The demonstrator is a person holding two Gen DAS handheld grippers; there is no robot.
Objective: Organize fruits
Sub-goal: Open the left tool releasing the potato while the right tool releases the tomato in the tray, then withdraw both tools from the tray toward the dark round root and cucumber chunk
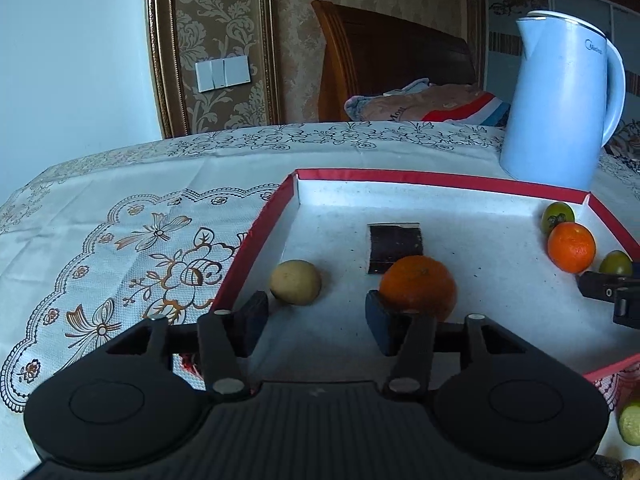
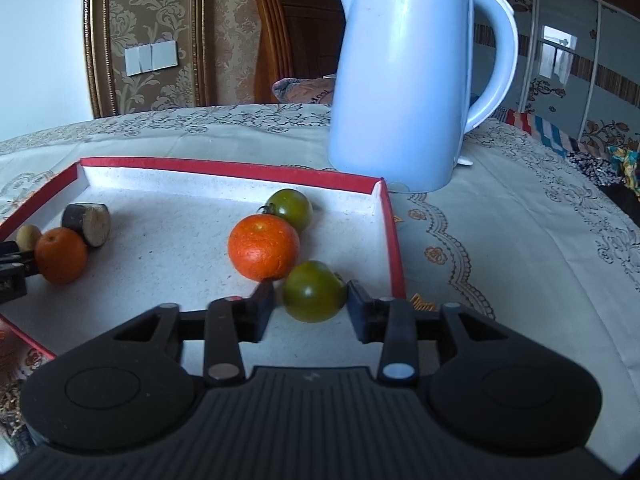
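A pale blue kettle [image 2: 404,80] stands tall at the top centre of the right wrist view, on the patterned tablecloth [image 2: 500,220] just behind the red-rimmed tray [image 2: 390,236]. In that tray, mid-frame, a bright orange [image 2: 264,247] sits between two green tomatoes: one [image 2: 290,209] behind it, and one [image 2: 314,291] in front, touching the orange, dark green and glossy. The right gripper [image 2: 312,312] stands spread around that front tomato, with small gaps showing at both pads, so nothing is pinched.

Over to the left wrist view: the left gripper [image 1: 316,320] is spread too, with bare tray floor between its fingers. A second orange [image 1: 418,286] sits right at its right-hand finger, partly behind it. A small yellowish fruit [image 1: 295,282] lies just beyond the left finger, and a dark cut chunk [image 1: 394,247] lies behind the orange.
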